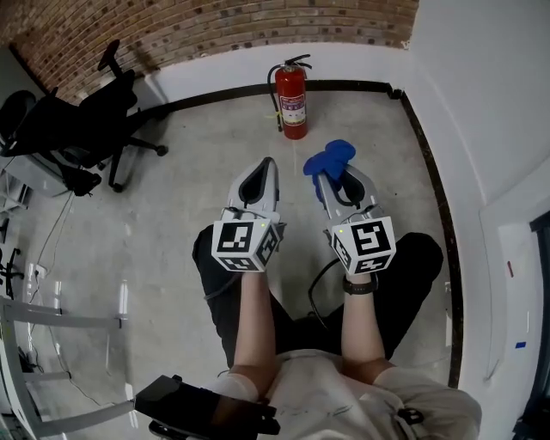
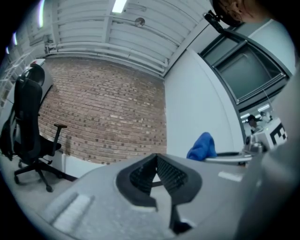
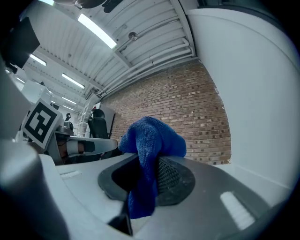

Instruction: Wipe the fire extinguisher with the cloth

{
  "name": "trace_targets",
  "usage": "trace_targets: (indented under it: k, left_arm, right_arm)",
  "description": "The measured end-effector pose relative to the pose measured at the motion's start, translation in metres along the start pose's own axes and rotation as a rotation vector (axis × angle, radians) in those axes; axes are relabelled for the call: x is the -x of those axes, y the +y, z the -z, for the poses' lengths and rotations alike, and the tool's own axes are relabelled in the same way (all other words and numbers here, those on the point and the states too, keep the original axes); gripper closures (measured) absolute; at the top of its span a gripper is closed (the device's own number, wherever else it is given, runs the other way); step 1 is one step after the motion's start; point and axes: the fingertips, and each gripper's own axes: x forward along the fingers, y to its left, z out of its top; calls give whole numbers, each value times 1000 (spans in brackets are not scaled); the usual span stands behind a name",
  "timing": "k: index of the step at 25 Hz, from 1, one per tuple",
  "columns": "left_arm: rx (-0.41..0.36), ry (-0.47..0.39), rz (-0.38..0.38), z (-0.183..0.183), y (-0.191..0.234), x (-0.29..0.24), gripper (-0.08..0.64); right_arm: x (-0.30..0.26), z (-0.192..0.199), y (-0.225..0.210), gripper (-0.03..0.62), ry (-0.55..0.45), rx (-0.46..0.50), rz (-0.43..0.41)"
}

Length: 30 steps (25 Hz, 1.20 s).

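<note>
Standing upright on the floor, the fire extinguisher is tucked against the black baseboard under the white strip of wall. It's your classic red cylinder with a pale label across the middle, black valve and handle on top, and a black hose looping down its left side. Some small yellowish bit hangs by the hose, too small to make out.

Nearest thing to the extinguisher is the cloth. It's bright blue and fuzzy like microfibre, bunched into a lump, sitting a bit in front of the extinguisher and slightly to its right, not touching it. The right claw is clenched on it. In the right gripper view the cloth is pinched between the ribbed pads, with a puff sticking up over the right claw and a tail hanging down.

The left claw is beside it, in front of the extinguisher and a little to the left, pointing roughly at it. In the left gripper view the left claw is closed up with nothing in it, pads meeting at the tips, and the cloth pokes up off to the side.

Further out, a black office chair sits well left of the extinguisher, and a brick wall rises behind it.
</note>
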Motion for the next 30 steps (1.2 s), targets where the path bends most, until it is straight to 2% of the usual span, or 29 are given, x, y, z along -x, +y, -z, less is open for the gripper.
trace_targets:
  k: [5,11,17,23,30]
  left_arm:
    - [-9,-38,30,-16,24,-40,558]
    - [-9,-22,25,-4,73,-97,558]
    - [-5,-14,67,10,117,-167,558]
    - [-15,-28,77,12,160,-231,558]
    - [-13,-35,111,16,218,-290,558]
  right_arm:
    - [-48,-9,-14,509,-22,34,-13]
    - [-121,4,-28,509,-5,45,-24]
    - [-191,22,-62,509,22,50,21]
    - [-259,20,-98,508,12,78,52]
    - [-338,25,-116,508,12,108,71]
